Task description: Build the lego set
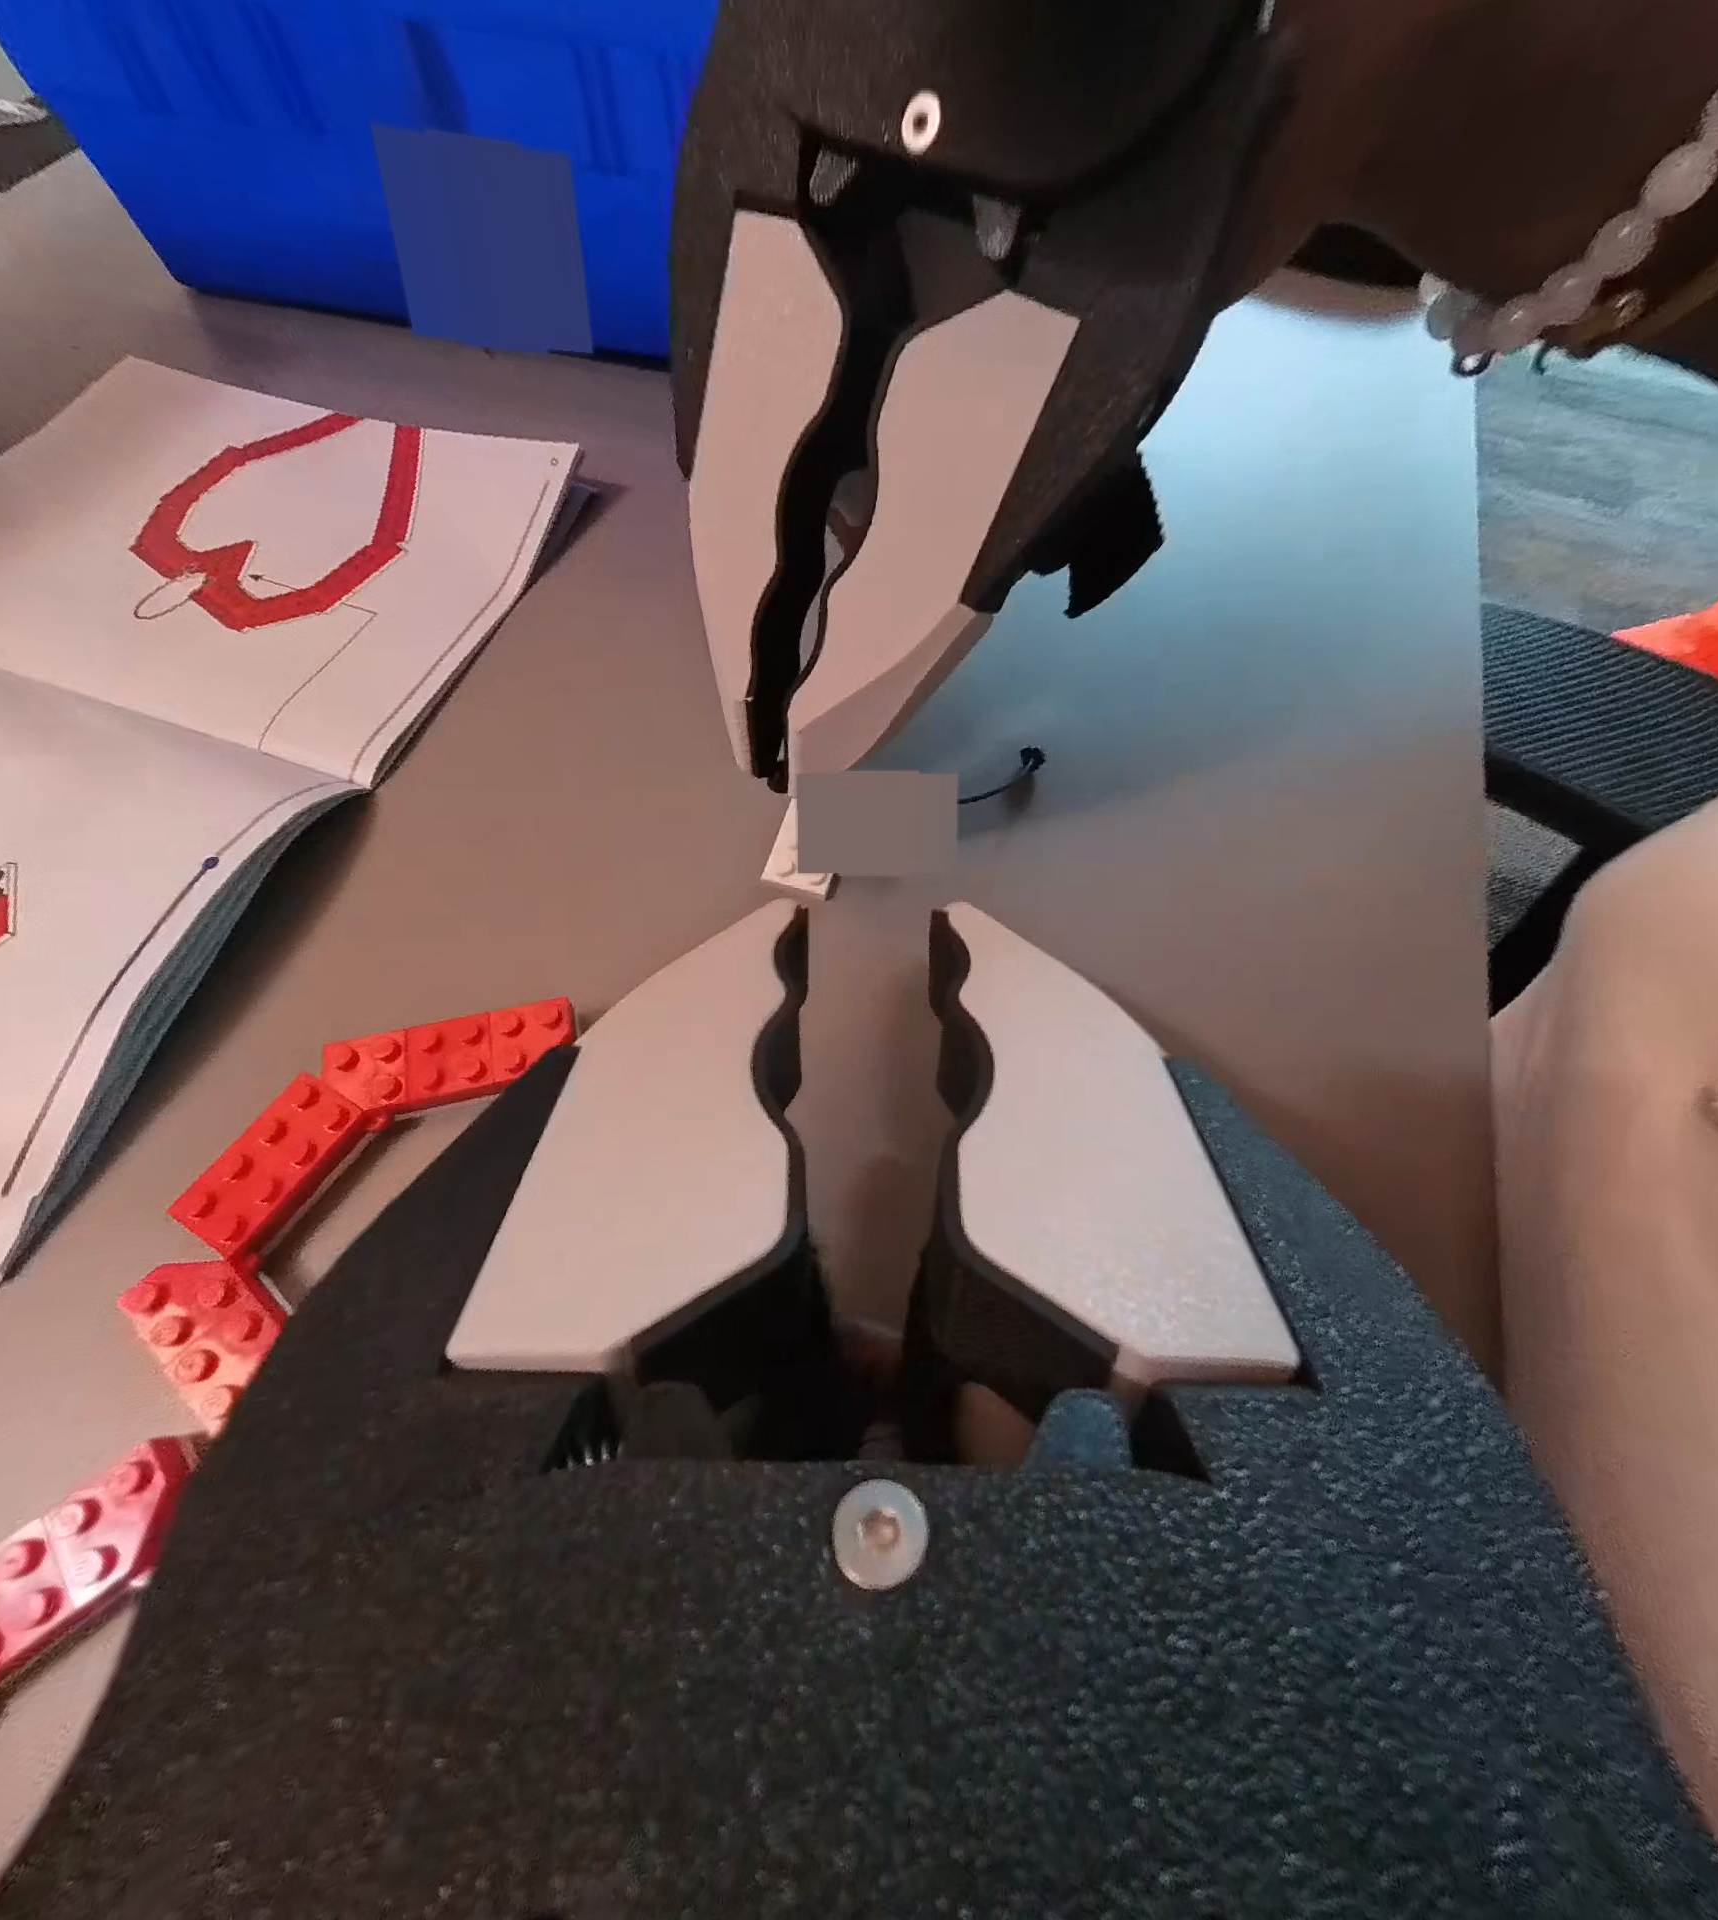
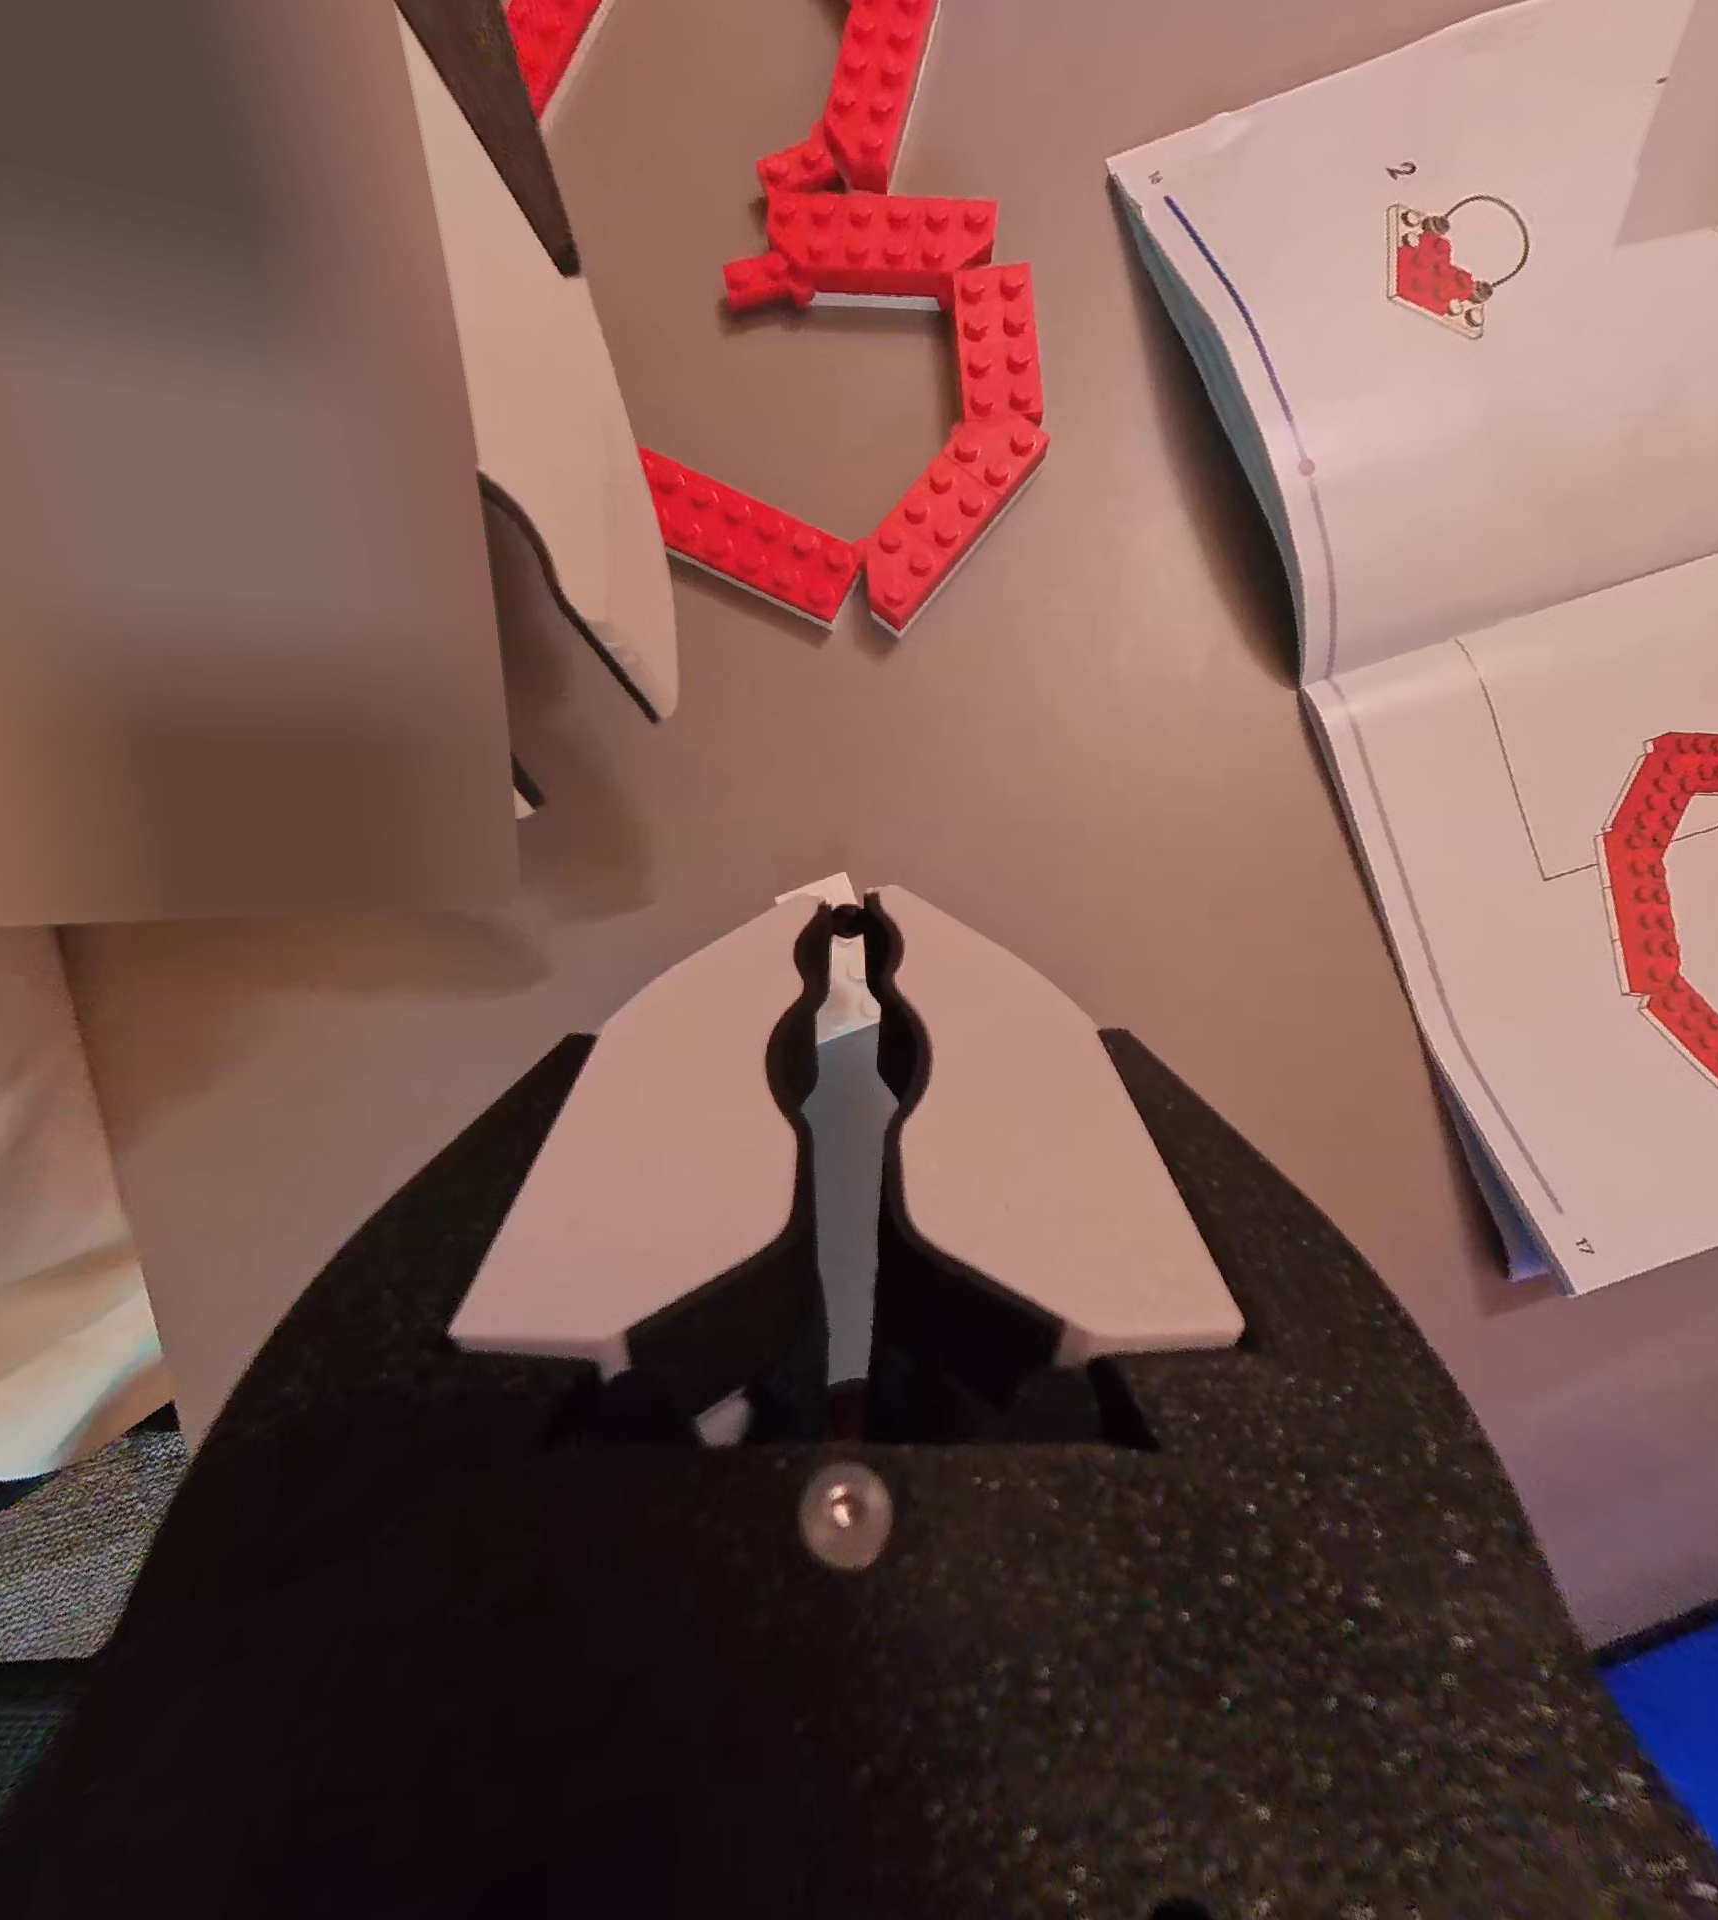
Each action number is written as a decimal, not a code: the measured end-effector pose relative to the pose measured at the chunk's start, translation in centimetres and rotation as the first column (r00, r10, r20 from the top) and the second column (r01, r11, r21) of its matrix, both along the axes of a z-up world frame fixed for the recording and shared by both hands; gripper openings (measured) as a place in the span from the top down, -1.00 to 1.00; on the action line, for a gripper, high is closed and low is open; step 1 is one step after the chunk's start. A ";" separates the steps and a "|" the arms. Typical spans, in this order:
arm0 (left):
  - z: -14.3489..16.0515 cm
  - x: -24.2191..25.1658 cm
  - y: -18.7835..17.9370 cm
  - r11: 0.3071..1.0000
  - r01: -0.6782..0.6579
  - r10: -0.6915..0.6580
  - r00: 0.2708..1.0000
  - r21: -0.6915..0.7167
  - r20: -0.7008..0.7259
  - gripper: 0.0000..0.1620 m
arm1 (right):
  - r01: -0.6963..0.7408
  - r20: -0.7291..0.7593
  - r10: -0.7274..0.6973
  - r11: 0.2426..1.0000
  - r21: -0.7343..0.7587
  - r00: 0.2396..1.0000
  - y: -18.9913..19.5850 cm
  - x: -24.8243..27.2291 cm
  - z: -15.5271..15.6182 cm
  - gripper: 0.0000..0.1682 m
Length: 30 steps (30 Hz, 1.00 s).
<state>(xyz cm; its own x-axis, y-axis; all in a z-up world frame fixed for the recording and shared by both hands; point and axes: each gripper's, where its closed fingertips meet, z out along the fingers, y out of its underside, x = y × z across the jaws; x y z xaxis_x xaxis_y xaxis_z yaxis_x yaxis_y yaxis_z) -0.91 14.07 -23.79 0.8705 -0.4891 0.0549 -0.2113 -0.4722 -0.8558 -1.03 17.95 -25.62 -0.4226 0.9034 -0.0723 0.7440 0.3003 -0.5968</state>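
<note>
Right gripper [image 2: 847,902] fingers pinched on small white piece [image 2: 853,992]; left gripper [image 1: 870,914] fingers apart, empty; booklet [image 2: 1520,540] page numbers unreadable.

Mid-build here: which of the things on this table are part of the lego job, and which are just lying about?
Part of the job:
- red heart frame, partly built
- small white piece, under the right gripper, whose tips are nearly shut
- open instruction booklet
- left gripper, open, empty

Lying about:
- blue bin
- black cord
- office chair
</note>
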 end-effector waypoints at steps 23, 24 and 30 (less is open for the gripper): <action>0.4 -2.1 -2.3 0.995 -0.078 0.080 0.996 -0.066 0.028 0.72 | -0.061 0.063 0.060 0.998 0.018 0.996 -1.3 0.2 -2.0 0.93; 0.4 -2.2 -2.3 0.995 -0.078 0.080 0.996 -0.067 0.032 0.72 | -0.060 0.063 0.059 0.998 0.015 0.996 -1.3 0.2 -1.9 0.93; 0.2 -2.2 -2.3 0.995 -0.071 0.074 0.997 -0.070 0.036 0.72 | -0.069 0.080 0.067 0.997 0.029 0.995 -1.4 0.1 -2.1 0.93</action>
